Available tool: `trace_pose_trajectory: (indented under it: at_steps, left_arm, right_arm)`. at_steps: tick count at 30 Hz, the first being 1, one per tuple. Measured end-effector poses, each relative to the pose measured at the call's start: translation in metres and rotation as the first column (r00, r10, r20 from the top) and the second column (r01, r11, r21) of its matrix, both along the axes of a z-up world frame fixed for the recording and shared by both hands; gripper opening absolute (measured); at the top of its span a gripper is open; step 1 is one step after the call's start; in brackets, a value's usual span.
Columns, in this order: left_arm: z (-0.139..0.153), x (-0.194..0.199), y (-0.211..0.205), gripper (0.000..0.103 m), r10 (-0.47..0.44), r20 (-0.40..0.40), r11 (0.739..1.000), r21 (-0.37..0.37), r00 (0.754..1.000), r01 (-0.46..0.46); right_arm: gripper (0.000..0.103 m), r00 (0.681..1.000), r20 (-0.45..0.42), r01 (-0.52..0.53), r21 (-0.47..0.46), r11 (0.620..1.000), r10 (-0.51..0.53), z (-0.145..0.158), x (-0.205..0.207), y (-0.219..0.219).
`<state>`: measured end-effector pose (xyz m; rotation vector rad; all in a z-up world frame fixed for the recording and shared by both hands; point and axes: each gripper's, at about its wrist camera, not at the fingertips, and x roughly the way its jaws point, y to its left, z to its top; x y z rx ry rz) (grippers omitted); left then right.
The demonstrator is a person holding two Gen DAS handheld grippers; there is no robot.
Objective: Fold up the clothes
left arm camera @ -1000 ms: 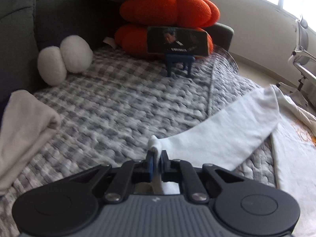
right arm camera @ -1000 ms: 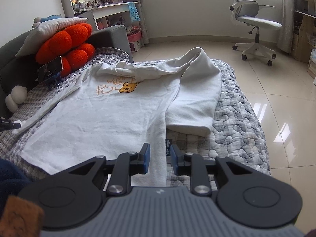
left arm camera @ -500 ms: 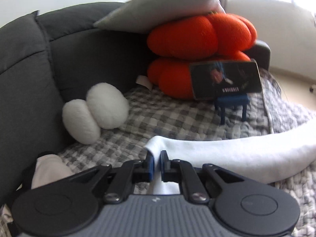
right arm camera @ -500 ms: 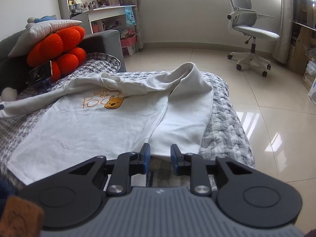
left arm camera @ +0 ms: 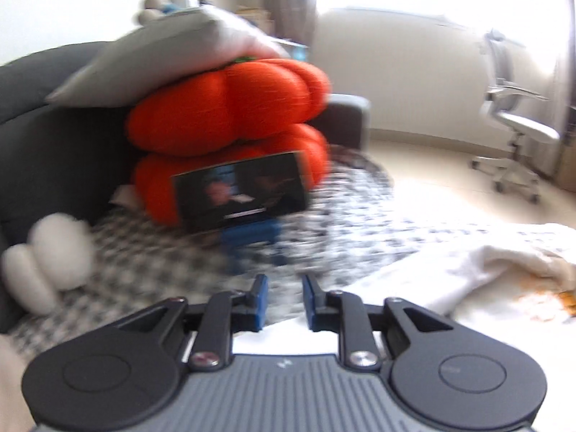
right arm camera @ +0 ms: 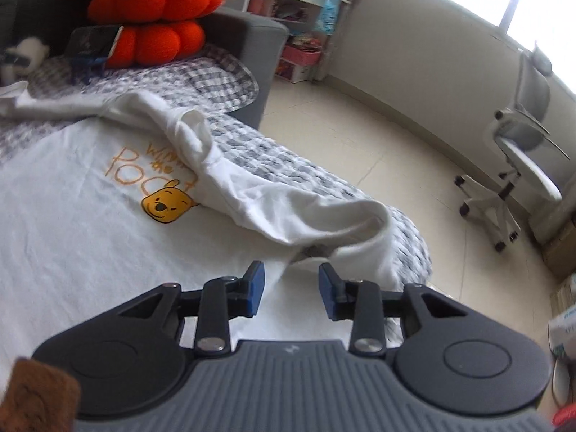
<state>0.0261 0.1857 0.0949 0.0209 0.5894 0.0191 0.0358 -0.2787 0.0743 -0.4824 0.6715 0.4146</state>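
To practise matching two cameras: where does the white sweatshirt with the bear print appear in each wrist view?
Left wrist: white sweatshirt at lower right, blurred, beside the open left gripper.
Right wrist: it fills the left and centre, under the open right gripper.
Shared landmark: orange cushions.

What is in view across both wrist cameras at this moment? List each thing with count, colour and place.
shirt: one, white with orange print, spread on the blanket
blanket: one, grey-white checked, covering the sofa seat
sofa: one, dark grey
cushions: two, orange, stacked at the sofa's far end
pillow: one, pale grey, on the cushions
phone: one, dark screen, propped before the cushions
plush toy: one, white, by the backrest
office chair: one, grey-white, on the floor
left gripper: black, blue pads, jaws just opened, nothing between
right gripper: same, jaws just opened over the shirt
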Motion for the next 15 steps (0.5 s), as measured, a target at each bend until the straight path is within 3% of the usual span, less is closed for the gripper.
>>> trace_pose_trajectory:
  at_steps: [2,5,7,8,10,12,14,15]
  left_arm:
    - [-0.004,0.018,-0.024,0.043,-0.09,-0.027,0.996,-0.021,0.996,0.089]
    - [-0.015,0.044,-0.062,0.047,-0.166,-0.047,0.985,0.033,0.985,0.167]
    - [-0.021,0.063,-0.08,0.059,-0.22,-0.063,0.973,0.055,0.974,0.223]
    - [-0.024,0.073,-0.088,0.061,-0.247,-0.07,0.966,0.064,0.966,0.252]
    - [-0.031,0.093,-0.102,0.066,-0.276,-0.085,0.954,0.1,0.957,0.284]
    - [-0.039,0.111,-0.111,0.066,-0.289,-0.116,0.947,0.113,0.95,0.301]
    - [-0.048,0.126,-0.118,0.053,-0.311,-0.155,0.941,0.09,0.938,0.327]
    - [-0.053,0.129,-0.122,0.021,-0.321,-0.169,0.936,0.091,0.932,0.339]
  right_arm:
    - [0.04,0.996,-0.005,-0.089,-0.046,0.995,0.088,-0.007,0.011,0.018]
    - [0.041,0.99,0.022,-0.135,-0.138,0.981,0.139,-0.018,0.027,0.036]
    - [0.039,0.987,0.027,-0.147,-0.199,0.969,0.156,-0.026,0.038,0.043]
    - [0.035,0.987,0.019,-0.153,-0.214,0.965,0.161,-0.029,0.044,0.044]
    - [0.009,0.987,0.003,-0.158,-0.215,0.964,0.162,-0.032,0.054,0.042]
    - [0.01,0.989,0.01,-0.142,-0.18,0.973,0.146,-0.029,0.064,0.036]
    - [0.009,0.994,0.033,-0.102,-0.127,0.987,0.107,-0.021,0.075,0.029]
    - [0.009,0.996,0.045,-0.078,-0.101,0.992,0.083,-0.017,0.08,0.025]
